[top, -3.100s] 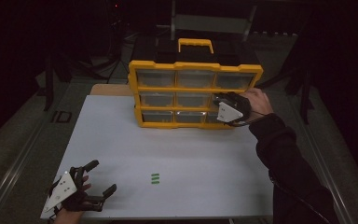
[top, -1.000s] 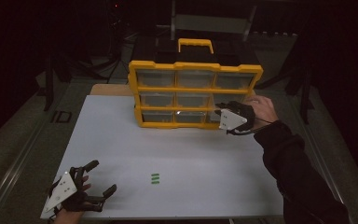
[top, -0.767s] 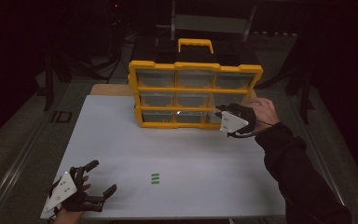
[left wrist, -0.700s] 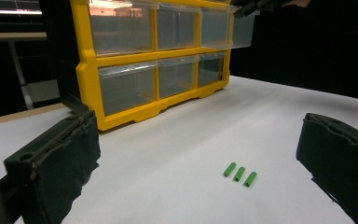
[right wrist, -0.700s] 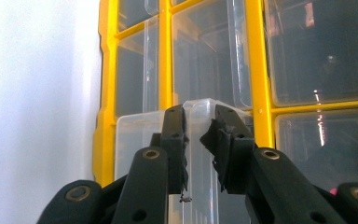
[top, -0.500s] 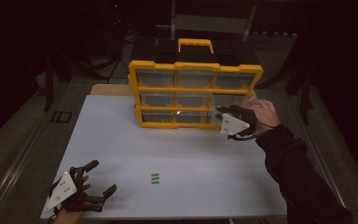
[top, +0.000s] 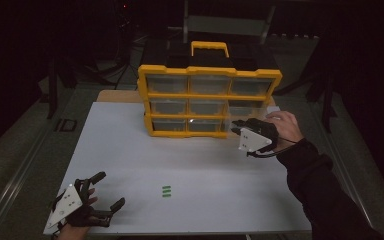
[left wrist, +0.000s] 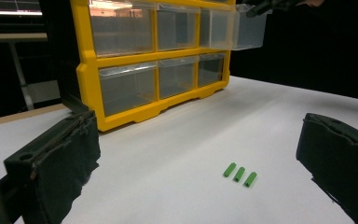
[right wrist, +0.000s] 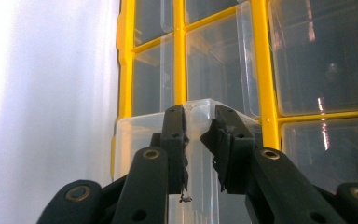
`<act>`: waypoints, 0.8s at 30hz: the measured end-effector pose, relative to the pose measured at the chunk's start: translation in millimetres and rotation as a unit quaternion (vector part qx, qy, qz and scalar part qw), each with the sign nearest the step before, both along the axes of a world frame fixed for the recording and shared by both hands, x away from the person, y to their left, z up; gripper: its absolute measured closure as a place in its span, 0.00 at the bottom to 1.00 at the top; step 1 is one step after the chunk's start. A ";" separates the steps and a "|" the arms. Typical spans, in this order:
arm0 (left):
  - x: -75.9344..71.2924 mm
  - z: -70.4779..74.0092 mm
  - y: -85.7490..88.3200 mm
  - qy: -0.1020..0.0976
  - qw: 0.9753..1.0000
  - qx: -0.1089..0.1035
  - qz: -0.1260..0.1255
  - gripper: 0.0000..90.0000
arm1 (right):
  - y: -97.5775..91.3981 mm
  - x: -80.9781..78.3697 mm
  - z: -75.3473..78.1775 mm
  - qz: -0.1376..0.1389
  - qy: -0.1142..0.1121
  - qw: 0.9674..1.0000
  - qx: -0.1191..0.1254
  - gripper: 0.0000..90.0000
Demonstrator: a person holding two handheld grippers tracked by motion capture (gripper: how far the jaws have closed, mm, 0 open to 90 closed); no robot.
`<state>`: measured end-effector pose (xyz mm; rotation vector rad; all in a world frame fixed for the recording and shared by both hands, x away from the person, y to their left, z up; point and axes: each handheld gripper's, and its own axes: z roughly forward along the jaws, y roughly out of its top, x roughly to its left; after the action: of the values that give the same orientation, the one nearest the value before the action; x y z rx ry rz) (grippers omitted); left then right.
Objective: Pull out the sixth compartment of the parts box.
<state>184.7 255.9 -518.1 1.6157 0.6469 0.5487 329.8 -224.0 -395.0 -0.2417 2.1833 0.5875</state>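
- Right hand-held gripper point(top: 239, 128) at 3 o'clock on the bench point(top: 130, 155), jaws clamped on the front wall of a clear drawer point(left wrist: 242, 28) from the yellow organiser point(top: 210, 100). In the right gripper view the jaws pinch the drawer's thin front edge point(right wrist: 200, 140) between them.
- The drawer belongs to the middle row, right column; it stands out well forward of the cabinet face, still partly in its slot as far as I can tell.
- Left hand-held gripper point(top: 102, 192) rests at 7 o'clock on the bench, jaws wide apart, holding nothing.
- Three small green pieces point(top: 166, 191) lie side by side at 6 o'clock, well apart from the organiser and near the left hand-held gripper.
- Containers: nine clear drawers in three rows. All look empty through their walls, though glare and dim light make that uncertain. The drawn drawer shows nothing inside.
- Risk: the grip sits on a narrow, slick plastic edge; a twist of the hand could let it slip.
- Risk: if the drawer clears its slot it loses rear support and may tip down or drop to the bench.
- Risk: pulling off-axis could jam the drawer in its runners or drag the light organiser forward.
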 end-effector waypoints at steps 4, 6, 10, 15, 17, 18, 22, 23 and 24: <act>0.1 -0.1 -0.2 0.000 1.000 0.000 0.000 0.00 | 0.1 -2.9 -0.8 0.002 0.001 1.000 0.003 0.84; 0.0 0.0 -0.1 0.000 1.000 0.000 0.000 0.00 | 0.0 -4.0 -1.1 0.003 -0.001 1.000 0.002 0.83; -0.1 -0.1 -0.3 0.000 1.000 0.000 0.000 0.00 | -0.7 -6.1 -2.0 0.004 0.001 1.000 0.006 0.83; 0.0 -0.1 -0.3 0.000 1.000 0.001 -0.001 0.00 | -1.6 -7.3 -3.8 0.005 0.004 1.000 0.005 0.83; 0.0 -0.2 -0.3 0.001 1.000 0.001 -0.001 0.00 | -1.5 -8.1 -6.2 0.006 0.007 1.000 0.008 0.83; 0.0 -0.2 -0.4 0.001 1.000 0.002 -0.001 0.00 | -1.3 -8.6 -7.6 0.006 0.011 1.000 0.011 0.83; 0.0 -0.2 -0.4 0.001 1.000 0.002 -0.001 0.00 | -2.3 -8.6 -10.9 0.006 0.019 1.000 0.014 0.83; 0.0 -0.3 -0.5 0.001 1.000 0.002 -0.001 0.00 | -2.4 -8.6 -10.8 0.005 0.020 1.000 0.015 0.83; 0.0 -0.4 -0.5 0.002 1.000 0.002 -0.001 0.00 | -2.2 -8.4 -10.8 0.006 0.020 1.000 0.013 0.83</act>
<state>184.7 255.4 -518.4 1.6199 0.6477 0.5468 321.4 -226.2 -405.7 -0.2314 2.2123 0.6329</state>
